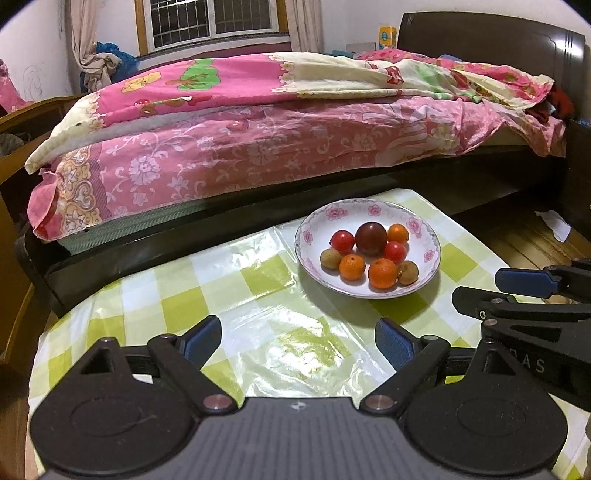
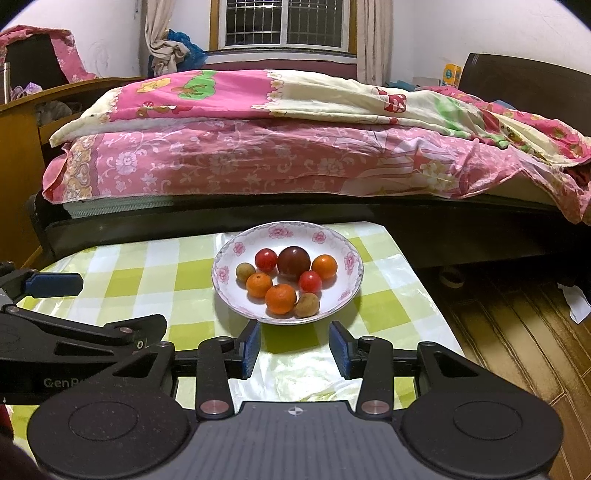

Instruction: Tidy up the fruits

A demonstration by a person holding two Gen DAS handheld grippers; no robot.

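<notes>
A low tabletop (image 2: 122,280) wears a green-and-white checked cloth under a clear, glossy plastic sheet that throws back the room light. Just behind it runs a dark-framed bed (image 2: 295,218) heaped with pink floral quilts, and above that a barred window (image 2: 286,24) with a knotted curtain to its left. Wood-plank floor (image 2: 517,332) shows past the tabletop's right edge.

The flower-rimmed white plate (image 2: 236,251) sits toward the tabletop's far side and holds all the fruit: one dark plum-coloured ball (image 2: 293,261), two red ones, three oranges and two small brownish ones (species hard to tell).

The left claw (image 1: 297,341) stands wide over bare cloth, nothing between its blue pads, with the plate ahead and to its right. The right claw (image 2: 294,349) is set narrower, also empty, its tips just short of the plate's near rim.

Only the right wrist view shows the wooden cabinet (image 2: 18,147) at far left; only the left shows the dark headboard (image 1: 498,40) fully.
</notes>
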